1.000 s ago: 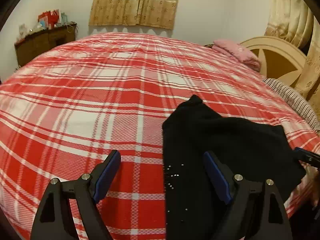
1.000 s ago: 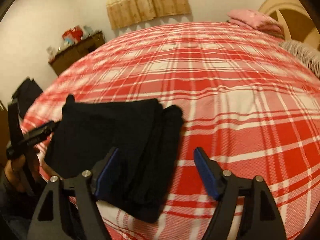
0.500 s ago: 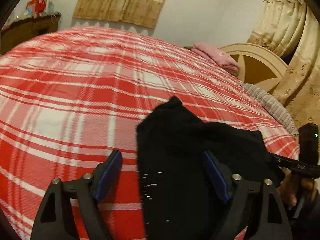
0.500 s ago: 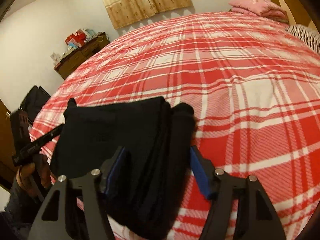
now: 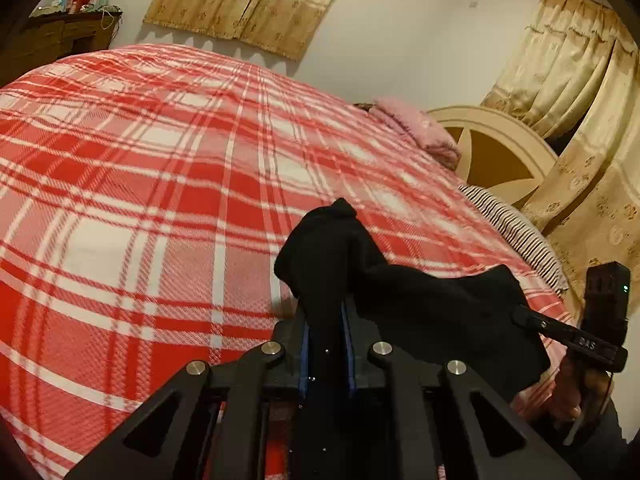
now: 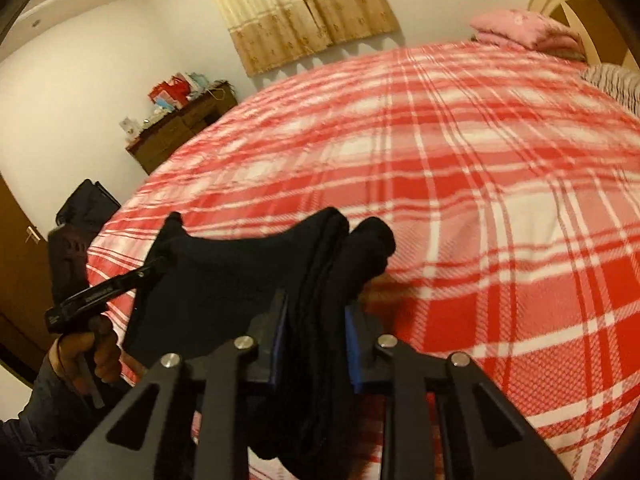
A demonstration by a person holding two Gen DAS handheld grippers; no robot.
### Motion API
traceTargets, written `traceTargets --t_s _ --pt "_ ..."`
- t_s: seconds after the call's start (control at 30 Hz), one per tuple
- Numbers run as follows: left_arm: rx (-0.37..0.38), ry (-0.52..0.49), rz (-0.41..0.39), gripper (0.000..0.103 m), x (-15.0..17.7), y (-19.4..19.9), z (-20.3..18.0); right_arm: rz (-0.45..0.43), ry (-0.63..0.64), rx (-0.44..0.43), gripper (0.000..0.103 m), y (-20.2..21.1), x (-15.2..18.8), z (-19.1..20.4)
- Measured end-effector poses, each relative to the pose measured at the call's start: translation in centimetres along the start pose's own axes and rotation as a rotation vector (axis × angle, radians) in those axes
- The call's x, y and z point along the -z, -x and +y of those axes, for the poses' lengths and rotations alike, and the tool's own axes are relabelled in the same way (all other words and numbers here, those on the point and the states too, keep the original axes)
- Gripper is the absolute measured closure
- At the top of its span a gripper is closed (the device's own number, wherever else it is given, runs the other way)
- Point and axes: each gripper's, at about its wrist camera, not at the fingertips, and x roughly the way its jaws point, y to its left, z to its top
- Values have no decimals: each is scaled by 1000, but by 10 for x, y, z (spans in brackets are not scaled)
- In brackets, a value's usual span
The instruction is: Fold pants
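So over on the left side, the left gripper (image 5: 325, 320) has its jaws clamped down on one end of the black pants (image 5: 420, 304), which look already folded into a thick bundle and are lifted a bit off the near edge of the red plaid bed (image 5: 160, 200). Moving right, the fabric sags between the two tools, so it's clearly soft, floppy stuff, not heavy, but thick where the layers stack. On the right, the right gripper (image 6: 316, 320) is closed around the other end, with a wad of layers bunched between its blue pads (image 6: 352, 344). I'd say grabbing at the folded edges like this is the way to go, since a pinch in the middle would probably let the layers slide apart.
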Motion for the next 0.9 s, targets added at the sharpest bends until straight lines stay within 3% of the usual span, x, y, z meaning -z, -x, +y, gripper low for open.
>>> traceTargets --t_s 0.2,0.4,0.5,0.57,0.67,0.7,0.73,0.77,0.8,0.9 --pt "-72 11 -89 90 -23 36 24 1 59 -62 76 -22 -42 28" --pt "-256 84 -182 90 -40 79 87 30 180 -168 76 -100 -108 88" --pt "-359 111 -186 90 -36 84 117 68 209 -219 76 -150 -129 122" --pt "-401 127 -148 89 -31 79 135 98 231 -237 76 -181 -131 141" --pt "-436 129 -126 75 -20 68 145 161 257 -178 74 -230 -121 159" --pt "-482 110 -134 58 -17 65 141 169 249 -156 69 -241 -118 157" --pt "-537 104 -143 48 -16 63 139 170 230 -141 64 -246 -117 151" --pt "-559 101 -153 38 -15 62 136 168 202 -125 47 -249 -117 143" --pt "-567 102 -165 37 -13 61 133 165 172 -107 29 -251 -117 135" --pt "-585 120 -182 35 -10 58 128 164 119 -97 28 -249 -118 113"
